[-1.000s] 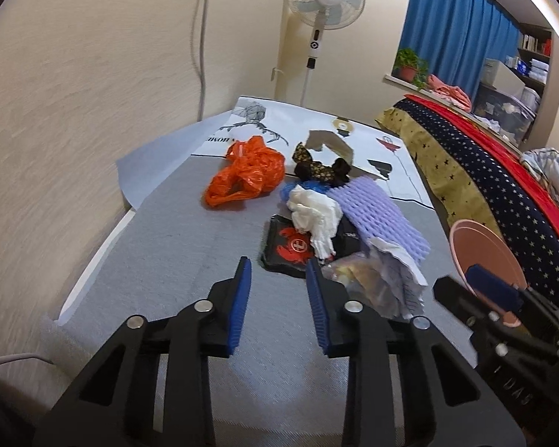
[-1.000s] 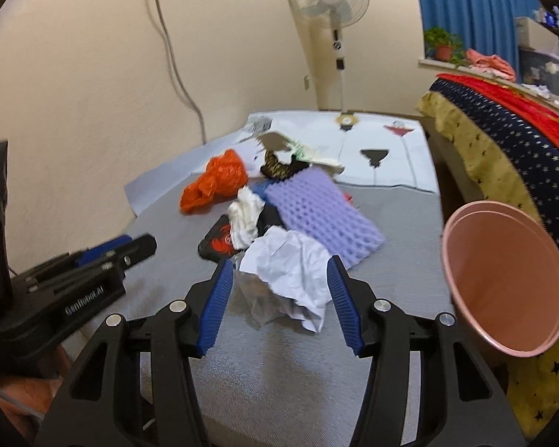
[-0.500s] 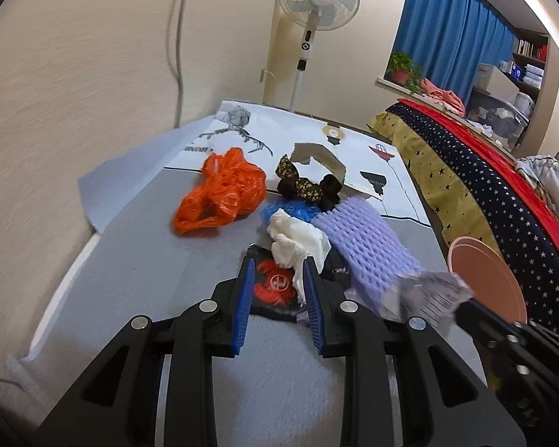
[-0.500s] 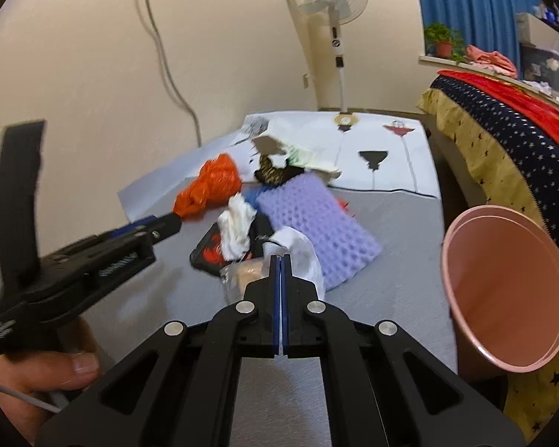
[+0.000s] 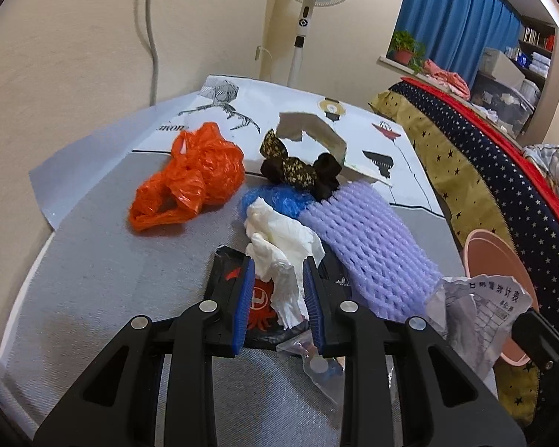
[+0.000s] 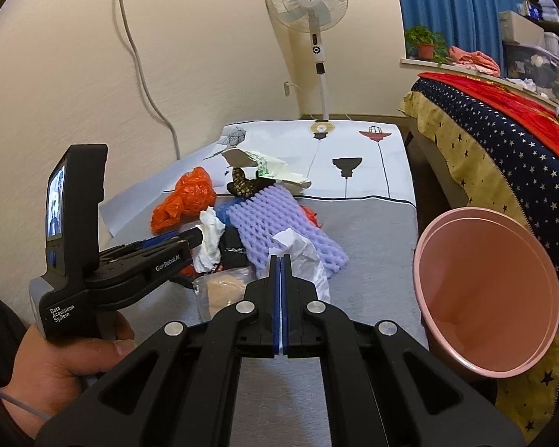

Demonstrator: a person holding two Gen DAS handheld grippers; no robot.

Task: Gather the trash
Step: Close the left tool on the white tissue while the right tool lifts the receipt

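Since a second ago both grippers have changed: the right one went from wide apart around the crumpled paper to pressed together on it, and the left one has come forward over the pile.

At ten o'clock in the left wrist view an orange plastic bag (image 5: 190, 178) lies on the grey mat (image 5: 100, 275), apart from the rest of the heap. At the centre, the left gripper (image 5: 277, 298) stands at a narrow gap, its blue pads either side of a white tissue (image 5: 279, 238); whether they are pressing it I cannot tell. Under the tissue sits a black wrapper with red print (image 5: 259, 307). At twelve o'clock a dark patterned ribbon (image 5: 298, 171) lies against a piece of cardboard (image 5: 316, 130). At two o'clock of the gripper lies a purple foam net (image 5: 376, 246), touching the tissue's far side.

At the right wrist view's centre, the right gripper (image 6: 280, 272) is closed, pinching a corner of the crumpled paper (image 6: 302, 257), which is lifted just above a clear bag (image 6: 223, 290). At three o'clock stands a pink bucket (image 6: 484, 290), its mouth tilted toward the camera, beside the bed (image 6: 510, 149).
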